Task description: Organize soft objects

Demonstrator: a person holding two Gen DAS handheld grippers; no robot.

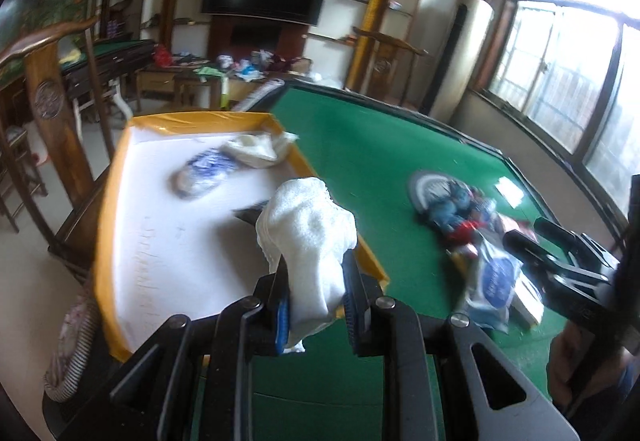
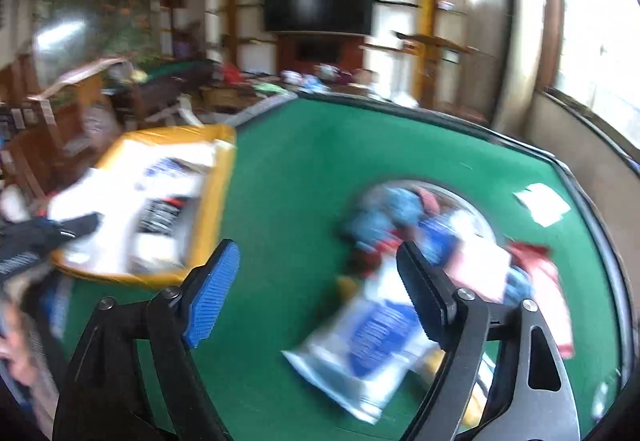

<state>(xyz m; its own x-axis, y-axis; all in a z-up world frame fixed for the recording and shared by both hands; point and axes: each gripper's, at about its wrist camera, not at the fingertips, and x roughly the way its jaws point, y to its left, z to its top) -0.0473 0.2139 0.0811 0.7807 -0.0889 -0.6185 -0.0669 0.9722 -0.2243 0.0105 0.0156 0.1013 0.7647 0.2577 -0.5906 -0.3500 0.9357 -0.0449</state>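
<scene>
My left gripper [image 1: 316,281] is shut on a white terry sock [image 1: 308,225], held up over the near right corner of a yellow-rimmed white tray [image 1: 192,119]. A blue-and-white packet [image 1: 204,171] and a white cloth [image 1: 256,149] lie in the tray. My right gripper [image 2: 316,253] stands open over the green table [image 2: 304,161] with nothing between its fingers. Just beyond it is a pile of soft things [image 2: 400,213] on a round grey mat, with a blue-and-white bag [image 2: 372,333] at its near edge. The right wrist view is blurred.
The tray [image 2: 216,193] sits at the table's left edge, beside a wooden chair [image 1: 52,93]. A white card [image 2: 542,203] lies near the table's far right rim. Bare green felt lies between tray and pile. A person's hand [image 1: 576,365] holds the right gripper.
</scene>
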